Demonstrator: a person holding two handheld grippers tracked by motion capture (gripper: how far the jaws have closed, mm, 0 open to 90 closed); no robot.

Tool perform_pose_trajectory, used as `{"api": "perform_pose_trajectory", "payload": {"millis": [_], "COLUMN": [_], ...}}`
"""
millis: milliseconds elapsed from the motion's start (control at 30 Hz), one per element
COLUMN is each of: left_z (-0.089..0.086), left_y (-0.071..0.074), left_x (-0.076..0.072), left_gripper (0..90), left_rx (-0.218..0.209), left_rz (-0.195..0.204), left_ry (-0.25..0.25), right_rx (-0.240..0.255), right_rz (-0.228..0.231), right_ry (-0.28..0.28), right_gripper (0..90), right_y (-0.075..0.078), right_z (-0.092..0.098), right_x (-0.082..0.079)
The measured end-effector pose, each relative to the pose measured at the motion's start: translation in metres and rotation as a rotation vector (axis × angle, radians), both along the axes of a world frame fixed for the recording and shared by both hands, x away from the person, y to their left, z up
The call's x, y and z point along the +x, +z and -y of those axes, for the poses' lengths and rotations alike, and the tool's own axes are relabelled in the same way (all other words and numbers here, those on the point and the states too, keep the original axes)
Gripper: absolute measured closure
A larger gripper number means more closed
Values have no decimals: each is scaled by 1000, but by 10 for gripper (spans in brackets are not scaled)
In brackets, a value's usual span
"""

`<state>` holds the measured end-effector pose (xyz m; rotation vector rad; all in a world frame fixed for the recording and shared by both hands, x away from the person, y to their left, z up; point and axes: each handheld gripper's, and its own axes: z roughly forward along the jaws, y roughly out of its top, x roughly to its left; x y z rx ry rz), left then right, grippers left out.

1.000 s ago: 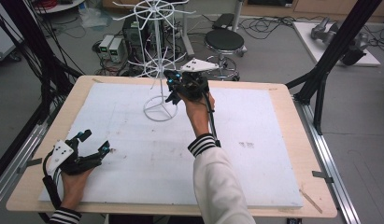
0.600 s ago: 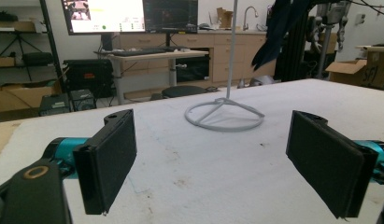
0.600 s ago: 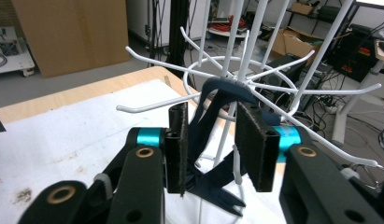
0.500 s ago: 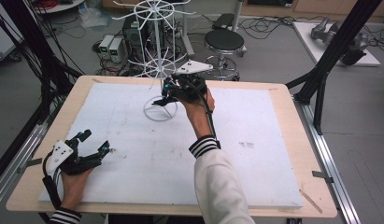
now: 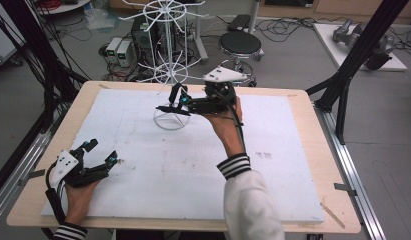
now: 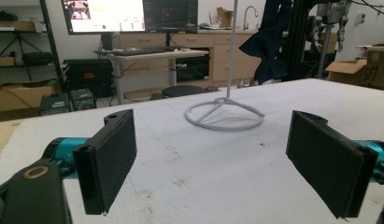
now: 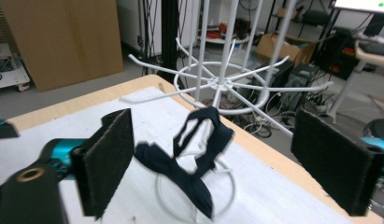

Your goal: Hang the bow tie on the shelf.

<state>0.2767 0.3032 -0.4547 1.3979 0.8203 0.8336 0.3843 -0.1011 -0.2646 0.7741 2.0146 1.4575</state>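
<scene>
Dark cloth item (image 7: 194, 154) (a strap or small garment, too blurred to name) hangs by the white wire rack (image 5: 169, 75) pole, just released: right gripper (image 5: 174, 100) jaws have just been opening, nothing between them. Left gripper (image 5: 100, 155) rests on the worktop (image 5: 293, 165), jaws apart. Placement looks done.

white-padded table (image 5: 143, 200) under wire rack (image 5: 171, 118)
</scene>
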Motion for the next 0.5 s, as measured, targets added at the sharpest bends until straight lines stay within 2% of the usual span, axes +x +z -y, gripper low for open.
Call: {"api": "perform_pose_trajectory", "payload": {"millis": [133, 233, 367, 500], "left_z": [0, 0, 1, 2], "left_y": [0, 0, 0, 0], "left_x": [0, 0, -1, -1], "left_gripper": [166, 166, 165, 165], "left_rx": [2, 9, 17, 18], "left_rz": [0, 3, 8, 13], "left_ry": [1, 2, 5, 6], "right_rx": [26, 38, 43, 75], "right_rz": [20, 40, 57, 66], "right_ry": [-10, -40, -80, -116], "right_gripper": [124, 124, 125, 124], "right_y": [0, -5, -21, -49], "right_z": [38, 76, 119, 155], "right_x": [-27, -54, -84, -110]}}
